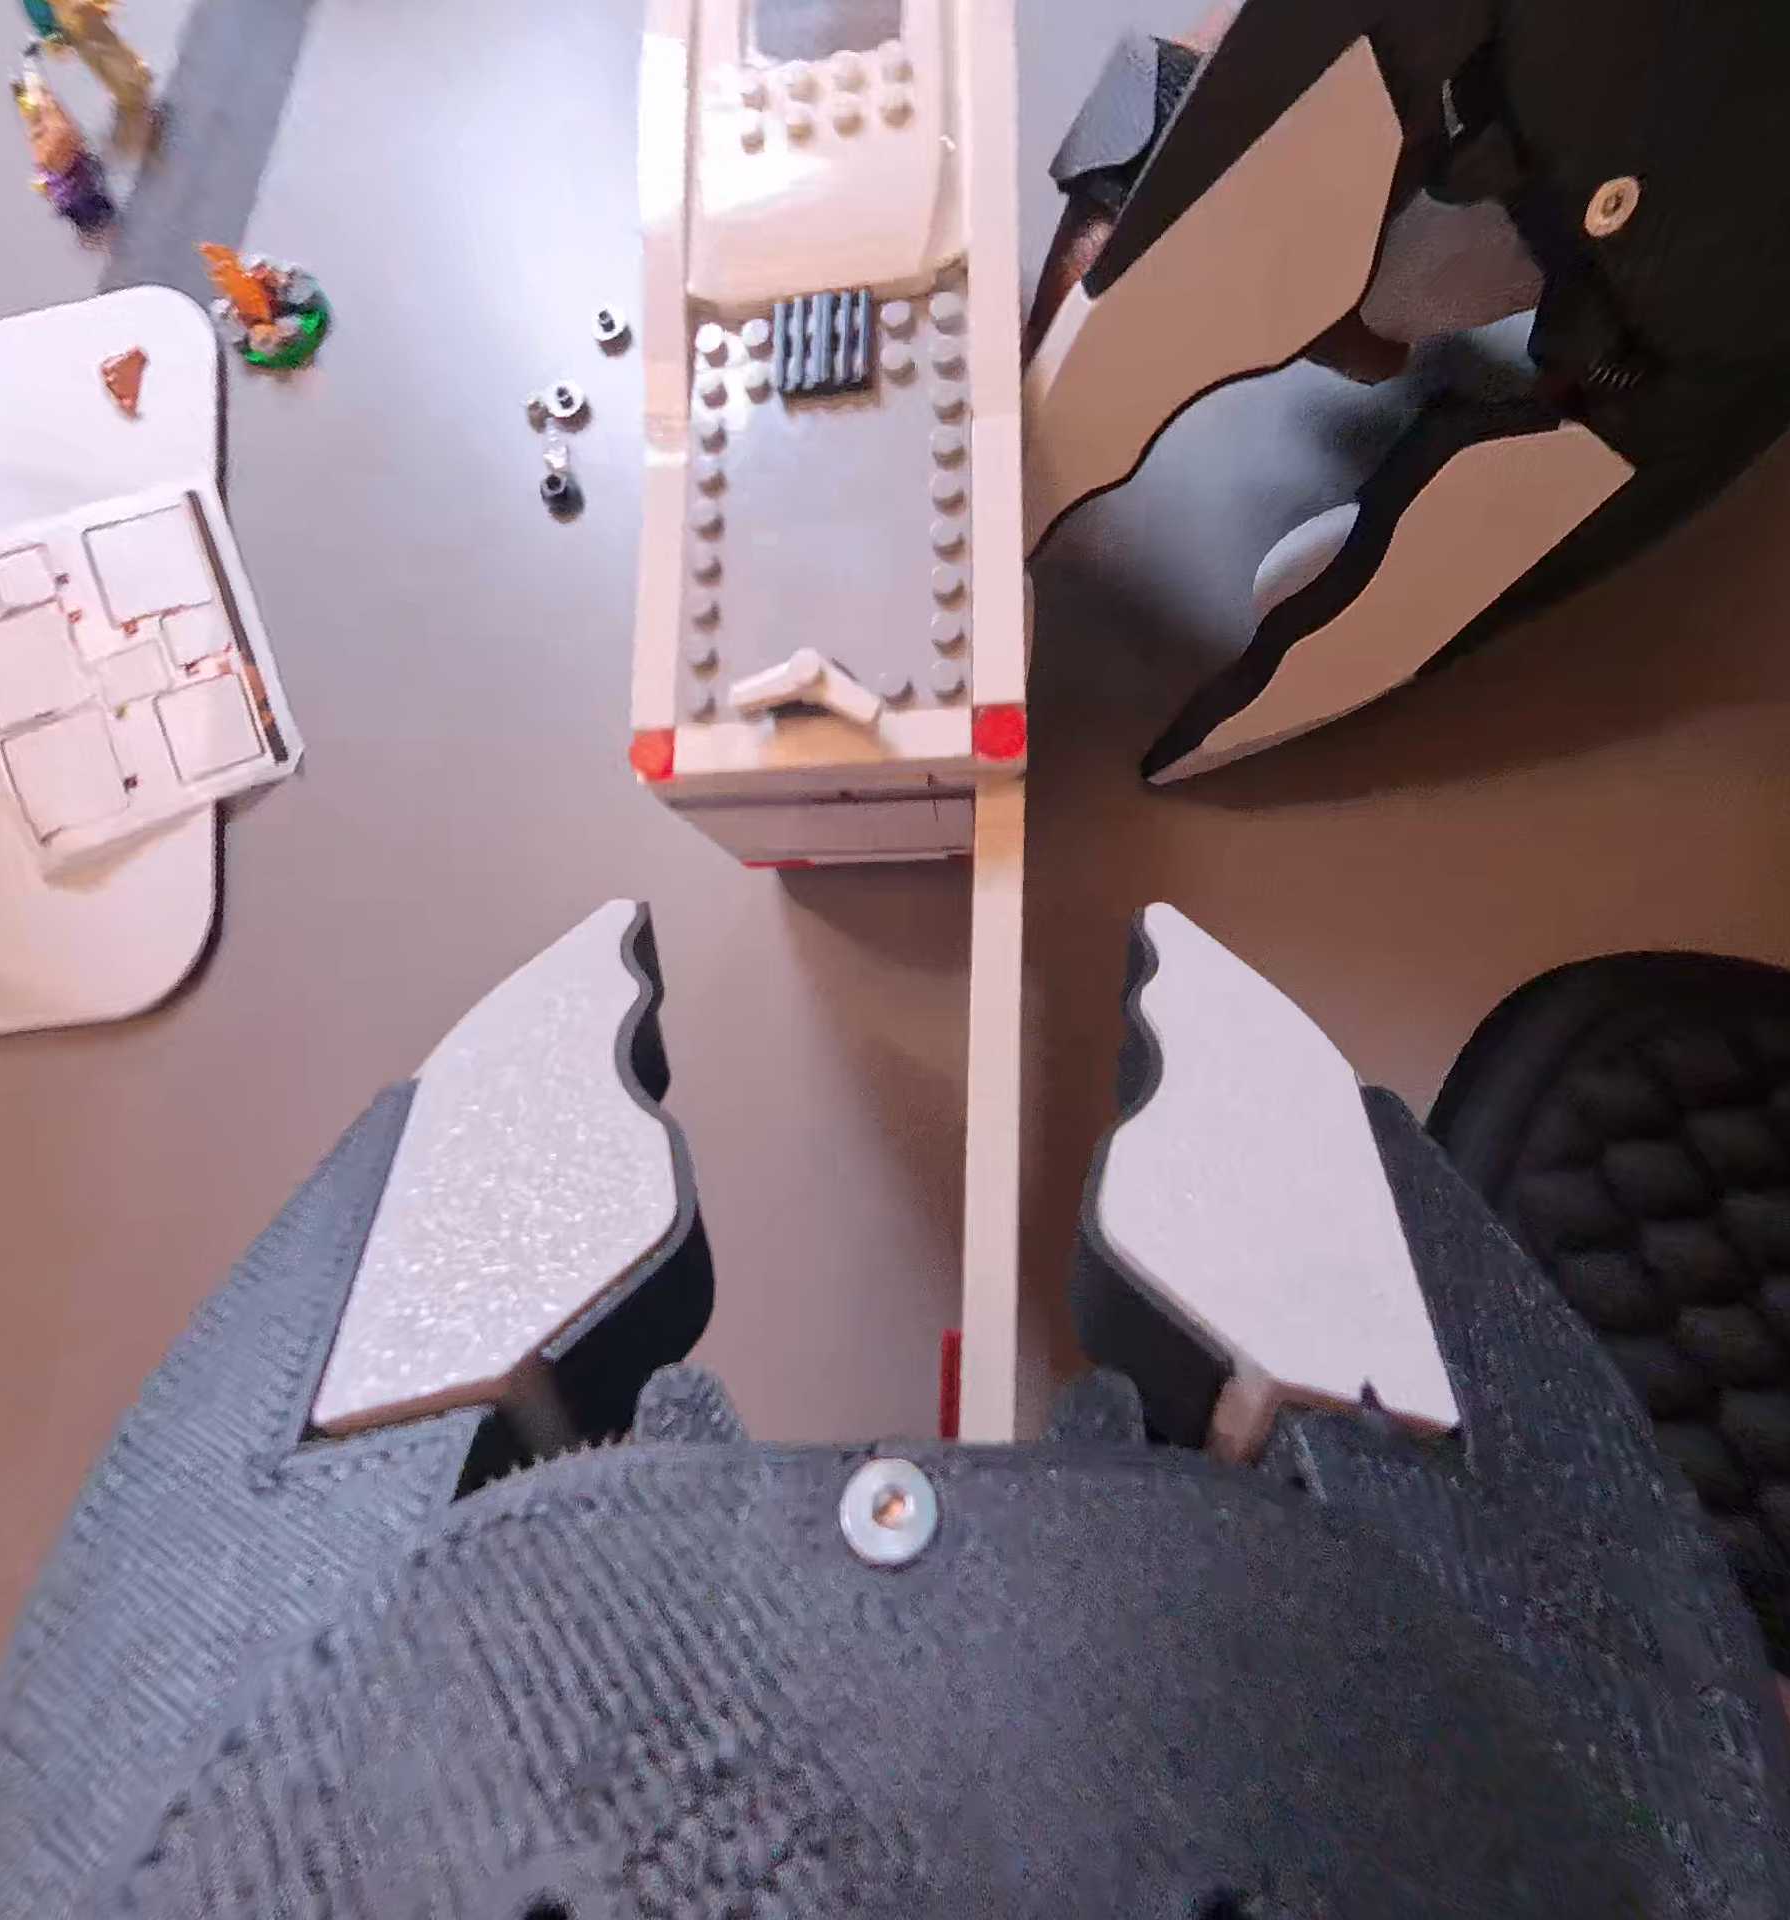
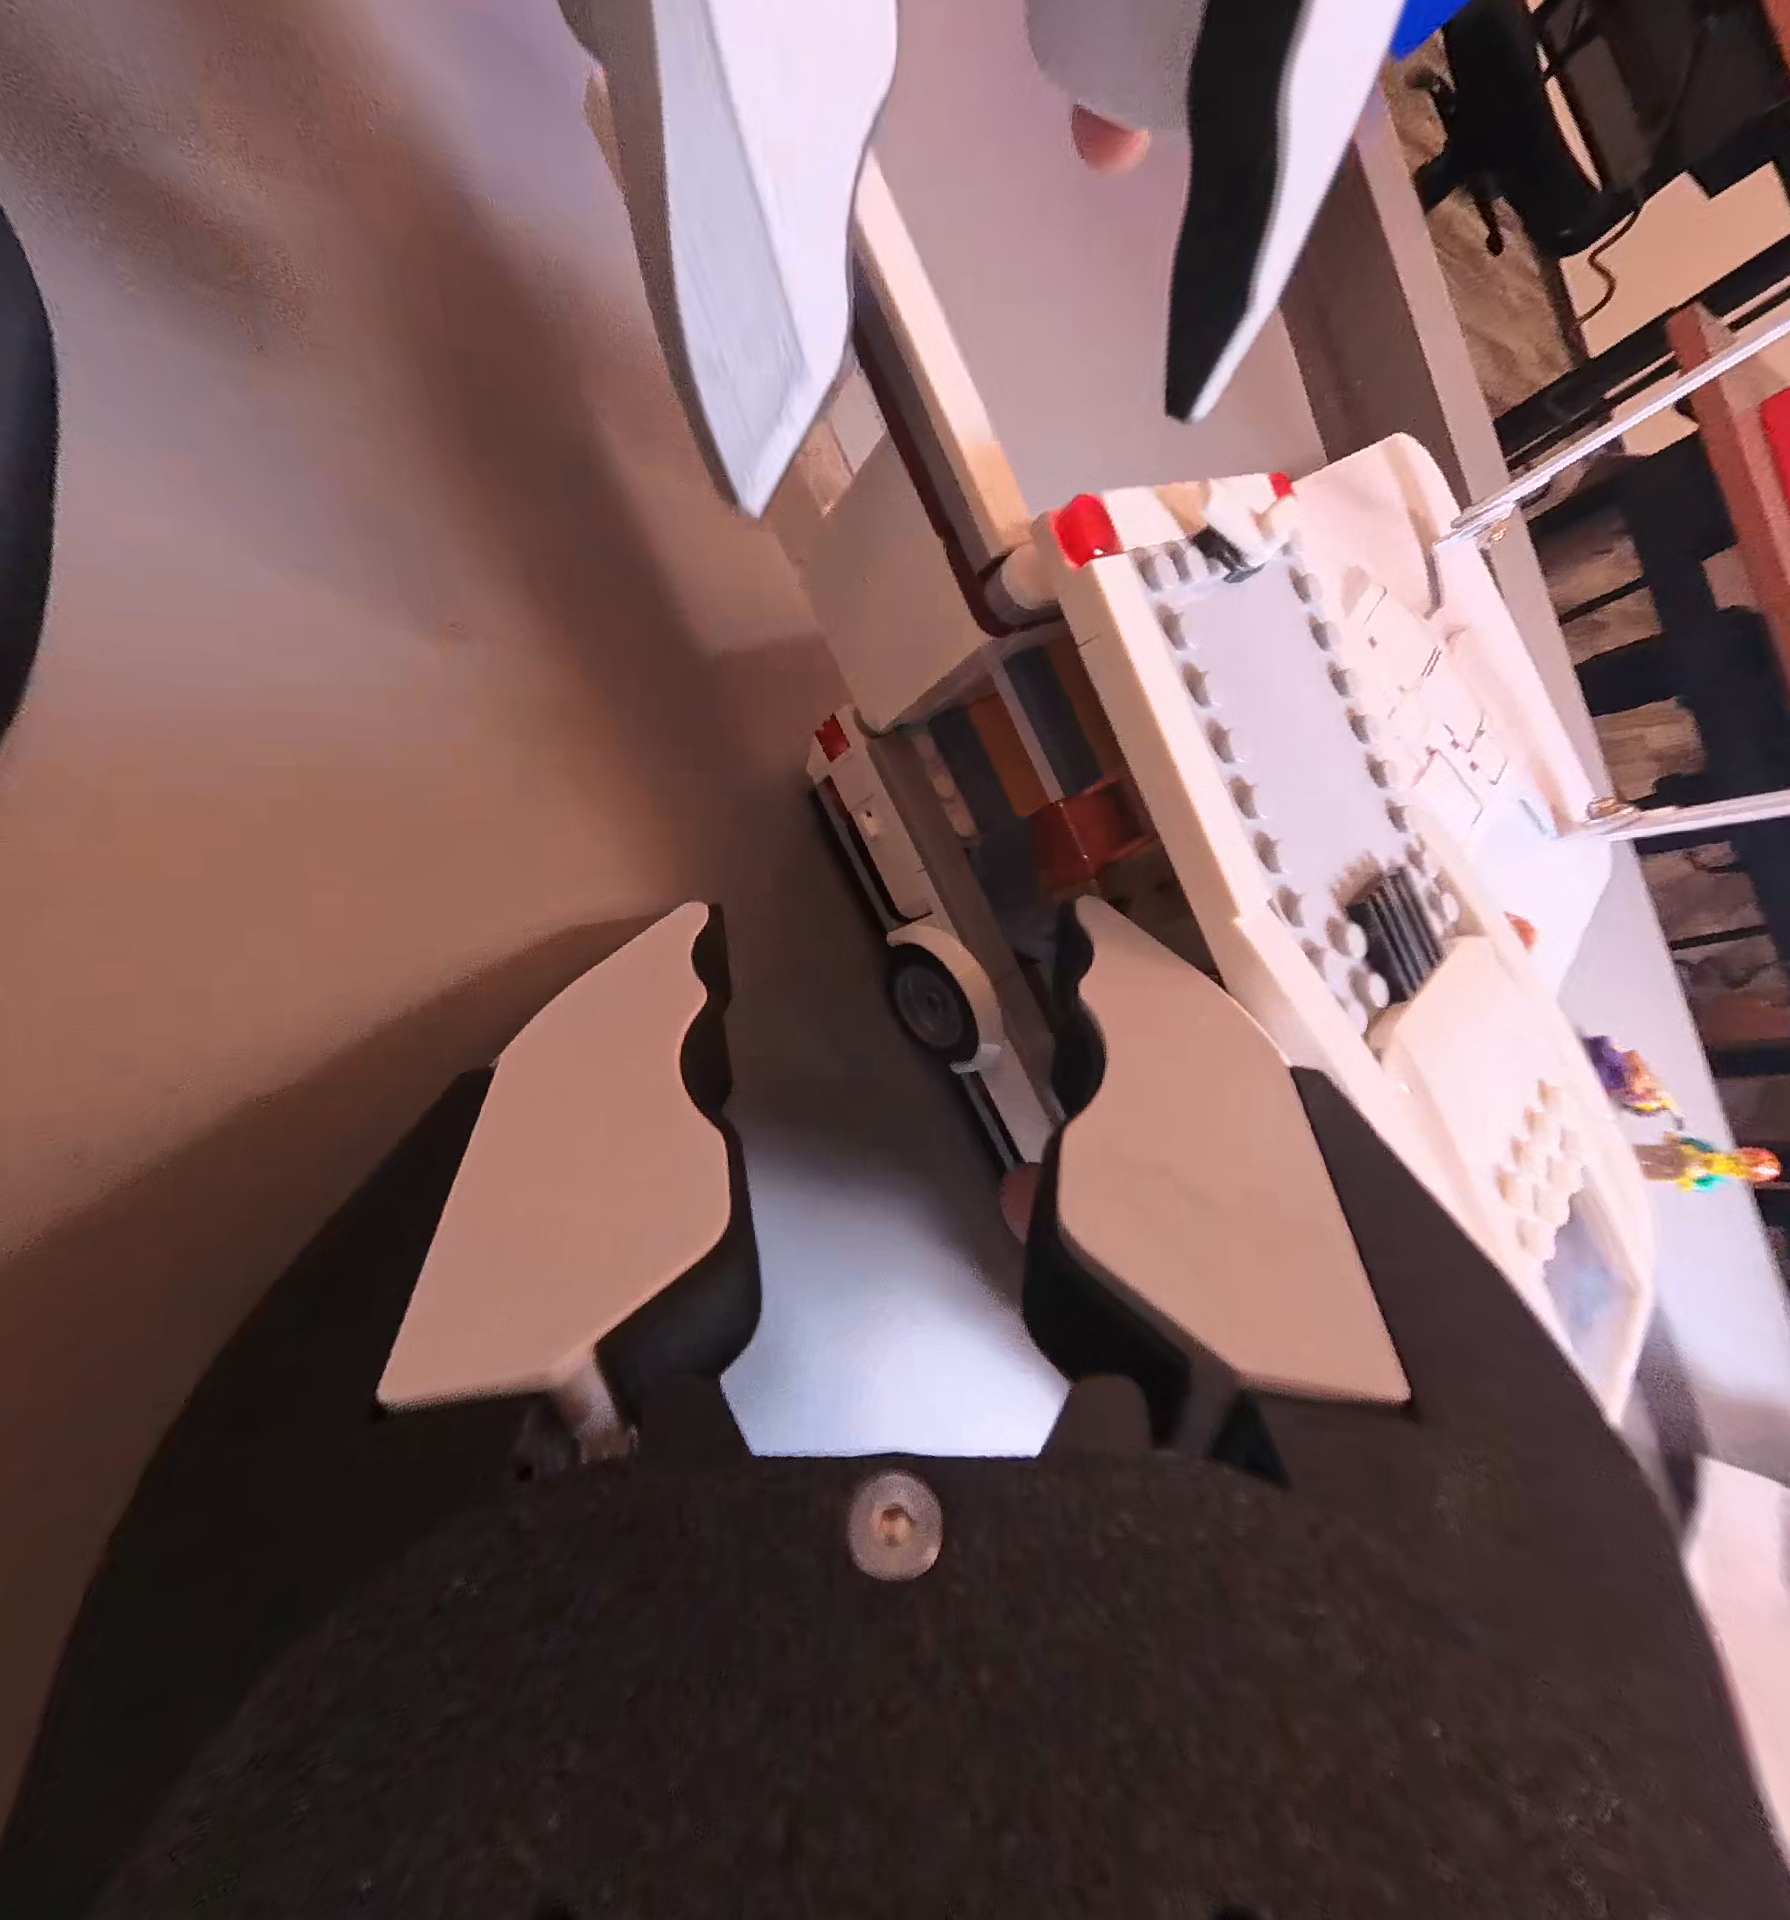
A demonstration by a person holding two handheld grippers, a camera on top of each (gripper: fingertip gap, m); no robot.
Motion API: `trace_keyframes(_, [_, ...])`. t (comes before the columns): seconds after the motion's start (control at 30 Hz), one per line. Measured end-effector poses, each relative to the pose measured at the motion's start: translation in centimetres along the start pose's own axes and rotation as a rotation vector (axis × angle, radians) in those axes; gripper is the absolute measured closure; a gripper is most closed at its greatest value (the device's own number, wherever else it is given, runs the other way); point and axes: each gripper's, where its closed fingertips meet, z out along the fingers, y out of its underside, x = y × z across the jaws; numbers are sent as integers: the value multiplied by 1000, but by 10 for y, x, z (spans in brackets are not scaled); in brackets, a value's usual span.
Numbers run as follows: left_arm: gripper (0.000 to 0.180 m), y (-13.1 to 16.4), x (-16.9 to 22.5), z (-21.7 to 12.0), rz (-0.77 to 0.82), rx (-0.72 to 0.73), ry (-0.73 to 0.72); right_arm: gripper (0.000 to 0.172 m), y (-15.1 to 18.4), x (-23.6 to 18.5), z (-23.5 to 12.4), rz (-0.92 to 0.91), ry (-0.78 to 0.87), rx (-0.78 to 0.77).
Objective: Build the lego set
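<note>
A white toy brick vehicle (image 1: pixel 829 561) with a grey studded roof stands on the brown table. Its long white side panel (image 1: pixel 993 1091) is swung out towards me. My left gripper (image 1: pixel 891 912) is wide open just behind the vehicle's rear; the panel runs between its fingers and neither pad touches it. My right gripper (image 1: pixel 1093 655) is open at the vehicle's right side. In the right wrist view the right gripper (image 2: pixel 889 914) is open with a wheel (image 2: pixel 932 1003) beyond its fingertips, beside the vehicle's (image 2: pixel 1265 727) opened side with brown and orange bricks (image 2: pixel 1067 810) inside. It grips nothing.
A white tray (image 1: pixel 70 935) with a printed sheet (image 1: pixel 122 665) lies at the left. Small figures (image 1: pixel 273 301) and small grey parts (image 1: pixel 558 436) lie left of the vehicle. A black textured pad (image 1: pixel 1680 1247) lies at the right. White paper (image 2: pixel 891 1299) lies under the right gripper. The grippers' ends are close to 8 cm from one another.
</note>
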Motion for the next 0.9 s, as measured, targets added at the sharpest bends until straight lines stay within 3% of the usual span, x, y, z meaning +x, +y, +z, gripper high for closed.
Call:
trace_keyframes(0.1, [85,-10,-2,10,40,-50,75,110,-4,-2,-1,130,-36,36])
trace_keyframes(0.23, [85,-19,-4,27,94,-72,103,111,-9,0,-5,289,-90,86])
trace_keyframes(0.5, [97,-21,-4,33,47,-84,54,141,-13,14,-13,361,-3,128])
trace_keyframes(0.73, [89,-25,12,24,-44,-6,245,149,-10,15,-4,438,48,81])
trace_keyframes(0.9, [89,-25,14,22,-63,27,273,156,-6,19,-1,494,82,43])
